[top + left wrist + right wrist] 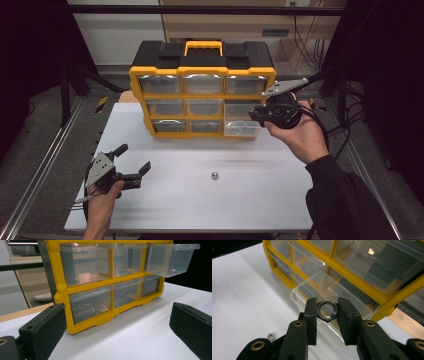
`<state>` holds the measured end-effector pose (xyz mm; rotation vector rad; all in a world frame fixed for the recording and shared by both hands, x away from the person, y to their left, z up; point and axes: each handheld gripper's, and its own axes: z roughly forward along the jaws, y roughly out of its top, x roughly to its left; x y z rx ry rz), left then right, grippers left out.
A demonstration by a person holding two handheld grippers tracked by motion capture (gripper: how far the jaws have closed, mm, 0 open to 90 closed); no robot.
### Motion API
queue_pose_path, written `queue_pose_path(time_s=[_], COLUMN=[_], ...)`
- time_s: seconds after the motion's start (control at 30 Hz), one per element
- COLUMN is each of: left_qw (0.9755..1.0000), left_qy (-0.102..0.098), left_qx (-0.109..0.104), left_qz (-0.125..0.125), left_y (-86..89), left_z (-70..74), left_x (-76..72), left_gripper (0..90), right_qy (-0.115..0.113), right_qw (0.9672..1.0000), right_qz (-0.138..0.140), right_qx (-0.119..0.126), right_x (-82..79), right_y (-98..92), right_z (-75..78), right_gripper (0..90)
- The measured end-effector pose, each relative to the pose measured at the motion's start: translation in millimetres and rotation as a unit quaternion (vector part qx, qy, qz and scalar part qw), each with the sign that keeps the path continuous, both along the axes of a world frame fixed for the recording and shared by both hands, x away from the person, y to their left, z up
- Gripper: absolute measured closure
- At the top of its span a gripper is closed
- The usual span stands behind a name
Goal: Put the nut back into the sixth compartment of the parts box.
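High view: the right hand-held gripper (pixel 256 116) sits at the organizer's (pixel 202 90) lower right, above a pulled-out clear drawer (pixel 242 128). The left hand-held gripper (pixel 131 162) rests low on the counter (pixel 200 200), jaws spread wide, empty. A second small nut (pixel 214 175) lies on the counter, well apart from both.

Left gripper view: its jaws stand wide with nothing between them; ahead is the organizer (pixel 62 295), with one drawer (pixel 172 260) protruding.

Right gripper view: the right hand-held gripper (pixel 327 312) is part closed, pinching a hex nut (pixel 327 311) by its flats, directly above the open drawer (pixel 322 295). Another nut (pixel 271 336) lies behind and to its left.

Judgement: the step in hand is depositing the nut. Next move calls for lowering slightly and releasing within the drawer walls.
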<state>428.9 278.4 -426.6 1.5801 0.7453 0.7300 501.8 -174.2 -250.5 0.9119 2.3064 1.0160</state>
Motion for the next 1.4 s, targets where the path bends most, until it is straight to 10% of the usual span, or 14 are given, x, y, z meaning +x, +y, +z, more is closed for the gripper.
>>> queue_pose_path(time_s=[1.4], left_qw=[1.0000], left_qy=[0.000], left_qx=[0.001], left_qz=[-0.001], left_y=[-0.4], left_z=[0.2], left_x=[0.0], left_gripper=[0.8], right_qy=[0.037], right_qw=[0.9990], right_qz=[-0.014], right_qx=[-0.022], right_x=[33.0], right_y=[10.9], right_z=[-6.9], right_gripper=[70.0])
